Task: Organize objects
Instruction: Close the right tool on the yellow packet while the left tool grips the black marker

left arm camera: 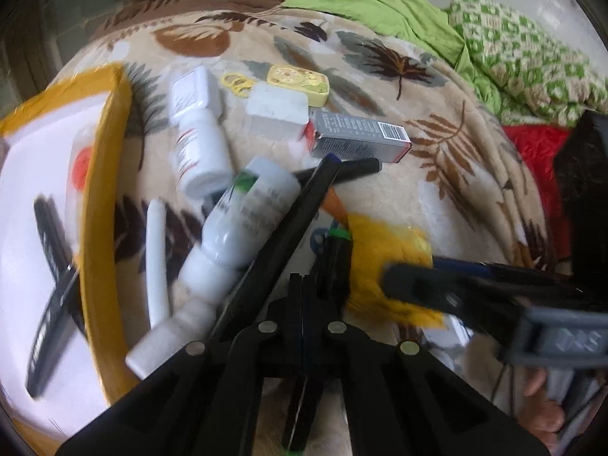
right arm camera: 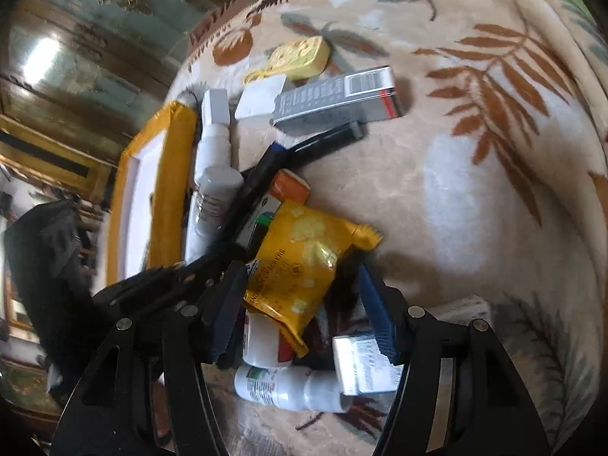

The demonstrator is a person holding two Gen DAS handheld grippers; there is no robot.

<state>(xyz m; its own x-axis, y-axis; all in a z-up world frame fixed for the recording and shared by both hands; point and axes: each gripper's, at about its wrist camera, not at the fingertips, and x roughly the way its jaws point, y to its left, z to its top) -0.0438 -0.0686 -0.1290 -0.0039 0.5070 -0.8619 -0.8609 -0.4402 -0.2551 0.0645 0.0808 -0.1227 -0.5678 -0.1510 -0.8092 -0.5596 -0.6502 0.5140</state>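
Note:
My left gripper (left arm camera: 304,285) is shut on a black pen (left arm camera: 281,235) that slants up over the pile. My right gripper (right arm camera: 304,315) is open, its jaws on either side of a yellow snack packet (right arm camera: 300,262); the packet also shows in the left wrist view (left arm camera: 383,266). White bottles (left arm camera: 201,152) and a grey-white tube (left arm camera: 243,220) lie beside a yellow-rimmed box (left arm camera: 102,209) that holds a black marker (left arm camera: 49,304). A silver carton (left arm camera: 357,140), a white case (left arm camera: 277,108) and a yellow tin (left arm camera: 296,79) lie farther back.
Everything lies on a beige leaf-print blanket (right arm camera: 475,190). Green bedding (left arm camera: 475,45) and a red cloth (left arm camera: 535,148) are at the right. A small bottle (right arm camera: 288,385) and a carton (right arm camera: 364,364) lie under my right gripper. A white stick (left arm camera: 157,258) lies by the box.

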